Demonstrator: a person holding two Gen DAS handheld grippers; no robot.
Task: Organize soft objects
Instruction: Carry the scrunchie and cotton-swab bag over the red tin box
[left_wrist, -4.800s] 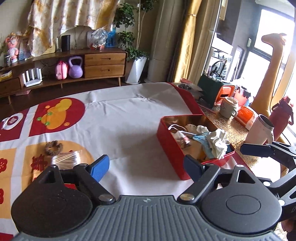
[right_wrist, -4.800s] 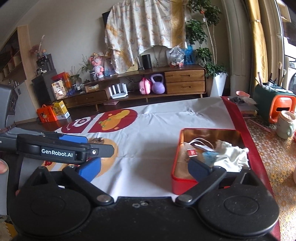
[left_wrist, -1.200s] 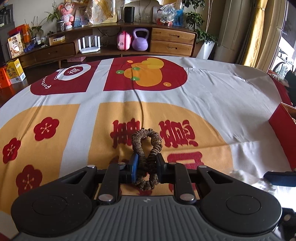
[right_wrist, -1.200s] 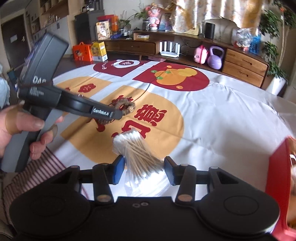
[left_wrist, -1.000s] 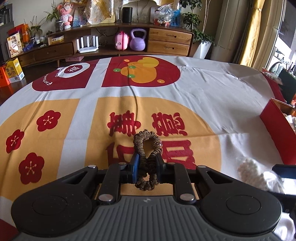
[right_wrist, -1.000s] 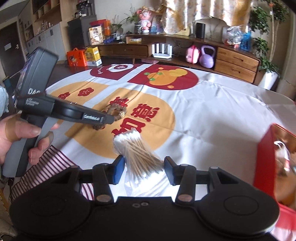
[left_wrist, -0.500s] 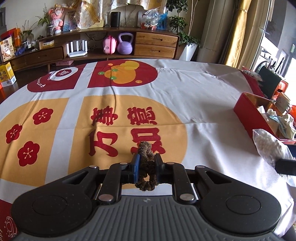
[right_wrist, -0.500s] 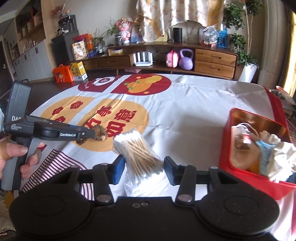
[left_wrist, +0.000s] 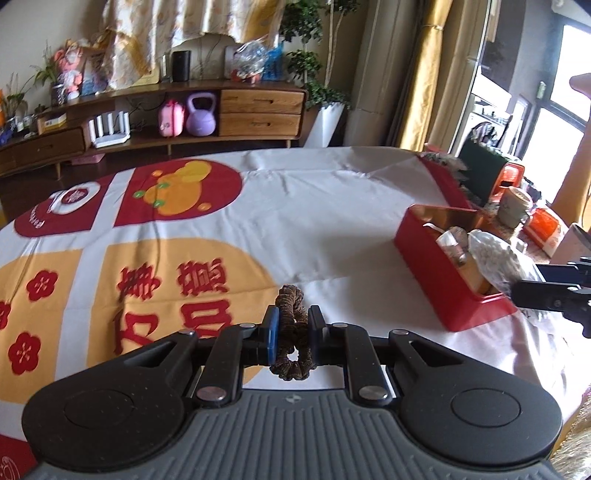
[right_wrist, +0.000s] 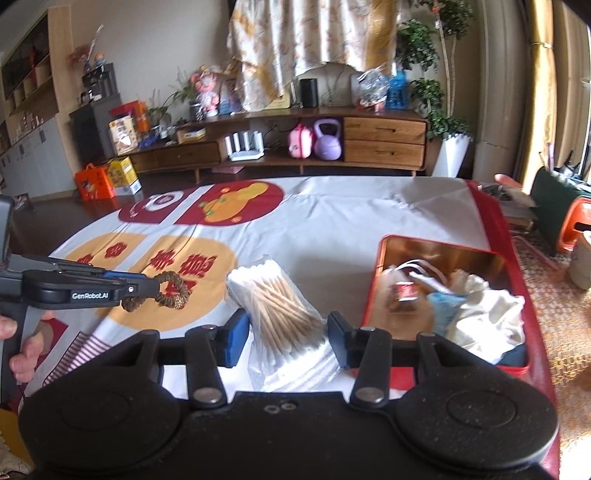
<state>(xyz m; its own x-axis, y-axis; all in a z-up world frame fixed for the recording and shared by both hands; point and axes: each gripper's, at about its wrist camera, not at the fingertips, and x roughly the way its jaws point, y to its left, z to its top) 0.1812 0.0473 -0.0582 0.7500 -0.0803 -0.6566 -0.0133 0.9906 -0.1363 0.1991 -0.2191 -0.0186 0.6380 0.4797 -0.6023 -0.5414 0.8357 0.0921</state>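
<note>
My left gripper (left_wrist: 291, 332) is shut on a brown hair scrunchie (left_wrist: 291, 347) and holds it above the patterned tablecloth; it also shows in the right wrist view (right_wrist: 170, 290). My right gripper (right_wrist: 286, 339) is shut on a clear bag of cotton swabs (right_wrist: 280, 306) held above the cloth, left of the red tin box (right_wrist: 373, 295). The bag also shows in the left wrist view (left_wrist: 495, 254), in front of the red tin box (left_wrist: 428, 262). The box holds white cloth (right_wrist: 484, 314) and several small items.
The round table has a white, red and orange cloth (left_wrist: 295, 221). A mug (left_wrist: 513, 206) and an orange-and-green container (left_wrist: 495, 173) stand beyond the box. A wooden sideboard (right_wrist: 332, 144) runs along the far wall.
Both grippers have swung right toward the red box while holding their items. The box now lies closer in both views.
</note>
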